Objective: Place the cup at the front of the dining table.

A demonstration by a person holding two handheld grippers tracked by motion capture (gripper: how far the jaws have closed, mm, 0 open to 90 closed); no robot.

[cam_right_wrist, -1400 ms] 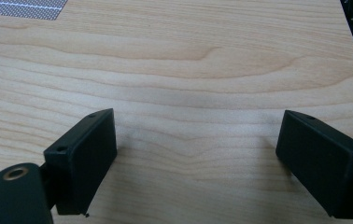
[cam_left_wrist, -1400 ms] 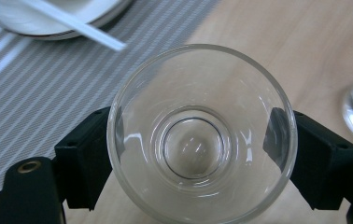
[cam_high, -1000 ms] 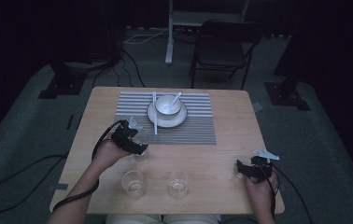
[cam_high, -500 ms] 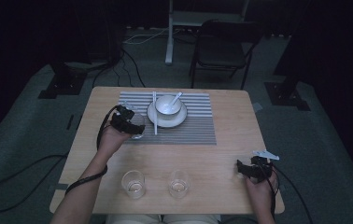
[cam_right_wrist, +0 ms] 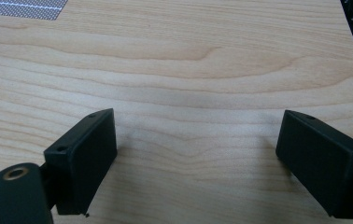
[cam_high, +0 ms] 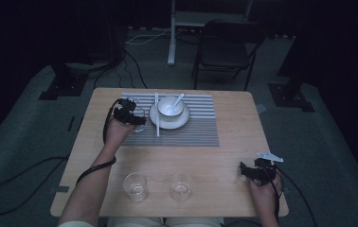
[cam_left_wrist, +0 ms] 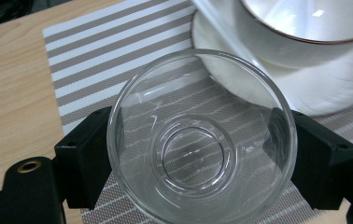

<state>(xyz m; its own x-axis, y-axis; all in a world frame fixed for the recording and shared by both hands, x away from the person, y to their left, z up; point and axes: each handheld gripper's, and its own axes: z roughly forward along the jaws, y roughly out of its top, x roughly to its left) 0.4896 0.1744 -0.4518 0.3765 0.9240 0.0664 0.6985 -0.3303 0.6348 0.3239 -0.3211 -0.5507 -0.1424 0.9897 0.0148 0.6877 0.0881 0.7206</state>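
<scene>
The left gripper (cam_left_wrist: 198, 154) is clamped on a clear glass (cam_left_wrist: 201, 140), one black jaw against each side of its wall. The glass looks empty; its round base shows through. It sits over the striped placemat (cam_high: 193, 130), just beside the white saucer (cam_high: 169, 122). On that saucer stands a white bowl (cam_high: 170, 106) with a spoon (cam_high: 179, 98) leaning in it; whether the bowl holds anything else is hard to tell in the dim high view. Near the table's (cam_high: 224, 156) front edge stand two more glasses (cam_high: 135, 186), apparently empty. The right gripper (cam_right_wrist: 195, 158) rests over bare wood at the front right, jaws spread wide with nothing between them.
</scene>
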